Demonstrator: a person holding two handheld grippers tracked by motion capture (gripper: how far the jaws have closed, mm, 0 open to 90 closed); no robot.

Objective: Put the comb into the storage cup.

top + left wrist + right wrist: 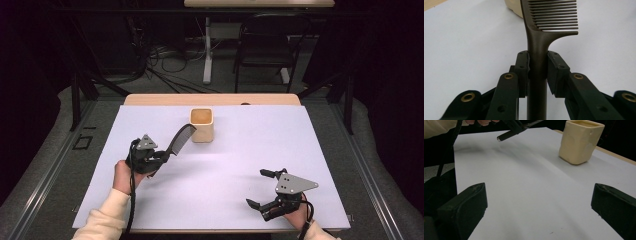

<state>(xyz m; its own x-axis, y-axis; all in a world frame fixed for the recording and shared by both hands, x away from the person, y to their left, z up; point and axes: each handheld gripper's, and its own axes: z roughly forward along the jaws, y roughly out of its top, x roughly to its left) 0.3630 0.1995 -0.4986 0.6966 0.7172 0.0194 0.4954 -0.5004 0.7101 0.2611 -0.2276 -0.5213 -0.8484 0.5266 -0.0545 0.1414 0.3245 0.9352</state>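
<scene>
Nearest the camera in the high view, at the front edge of the white sheet [235,165], the right gripper [260,187] is held low over the paper by a hand in a cream sleeve. Its two black jaws are spread wide apart, and nothing is held between them; in the right gripper view only bare sheet is seen in the gap. A grey three-cornered plate is carried on its top.

Farther in and to the left, the left gripper [165,156] is held above the sheet. Its jaws are closed on the handle of a dark comb [180,139], and in the left gripper view the comb [537,50] is seen pinched between the two pads, with its handle running down between the jaws. The comb is raised clear of the paper and slants up and away, its toothed end reaching toward a cream square cup [202,125]. Whether comb and cup touch cannot be told.

The cup stands upright on the far part of the sheet, beyond it a strip of the wooden table [210,99] is seen.
</scene>
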